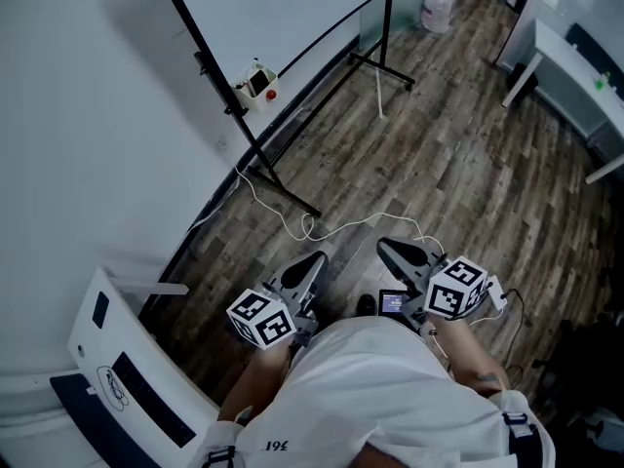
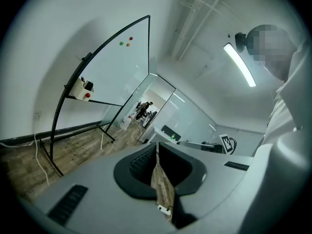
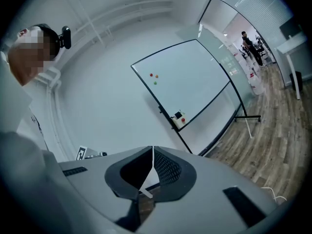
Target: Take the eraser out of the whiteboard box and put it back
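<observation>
The white whiteboard box, red dot on its side, hangs on the black tubular frame of the glossy whiteboard, at eleven o'clock from the left gripper (whether the eraser lies inside is too small to tell). That gripper's ribbed black pads are pressed together on nothing. At its three o'clock the right gripper is closed too, empty. Between them and the board lie grey wood-grain planks, a looping white cable and the stand's black foot. A white desk stands at two o'clock.
</observation>
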Tool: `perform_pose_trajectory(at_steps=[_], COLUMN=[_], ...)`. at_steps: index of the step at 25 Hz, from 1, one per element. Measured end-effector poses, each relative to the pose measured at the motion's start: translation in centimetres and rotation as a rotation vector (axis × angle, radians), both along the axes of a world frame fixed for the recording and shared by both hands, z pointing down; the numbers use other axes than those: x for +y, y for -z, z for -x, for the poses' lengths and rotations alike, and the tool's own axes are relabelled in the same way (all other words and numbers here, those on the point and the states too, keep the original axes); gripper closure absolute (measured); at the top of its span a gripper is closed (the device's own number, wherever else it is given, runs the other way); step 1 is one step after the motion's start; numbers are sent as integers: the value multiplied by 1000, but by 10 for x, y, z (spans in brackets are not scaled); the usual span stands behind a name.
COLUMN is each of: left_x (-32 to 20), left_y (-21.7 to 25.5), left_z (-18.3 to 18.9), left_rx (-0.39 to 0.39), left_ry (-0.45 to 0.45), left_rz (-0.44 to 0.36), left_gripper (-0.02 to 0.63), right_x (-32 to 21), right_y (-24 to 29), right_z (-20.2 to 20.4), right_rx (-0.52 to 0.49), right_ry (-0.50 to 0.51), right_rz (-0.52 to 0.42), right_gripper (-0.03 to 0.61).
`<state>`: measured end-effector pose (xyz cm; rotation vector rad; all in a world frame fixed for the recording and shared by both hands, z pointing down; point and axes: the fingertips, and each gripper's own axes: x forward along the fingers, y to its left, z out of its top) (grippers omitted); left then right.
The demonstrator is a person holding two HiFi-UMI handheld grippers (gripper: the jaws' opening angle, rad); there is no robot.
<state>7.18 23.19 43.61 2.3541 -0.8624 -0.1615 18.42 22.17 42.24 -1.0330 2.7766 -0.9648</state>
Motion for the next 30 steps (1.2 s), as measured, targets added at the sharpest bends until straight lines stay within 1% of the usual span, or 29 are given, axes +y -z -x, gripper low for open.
perform_pose_trajectory(at_steps=[7, 8, 10, 13, 24, 30], left_x=[-8, -9, -12, -16, -22, -27], left_y=[-1, -1, -2, -3, -6, -10], left_z=[-15, -17, -20, -25, -43, -39], left_rx=[-7, -9, -11, -13, -6, -9], left_ry=[43, 51, 64, 80, 121, 128], left_rz=[8, 9, 13, 20, 31, 40], left_gripper=[606, 604, 595, 594, 594, 594], right_x=[-11, -13, -17, -21, -34, -41], right_y=[-2, -3, -5, -8, -16, -23], right_z=[-11, -12, -15, -19, -34, -30], right_rx=[-7, -7, -15, -22, -30, -26], right_ry=[40, 46, 64, 83, 117, 117], right_rz=[2, 4, 9, 19, 42, 53], right_gripper=[546, 535, 491, 474, 474, 474])
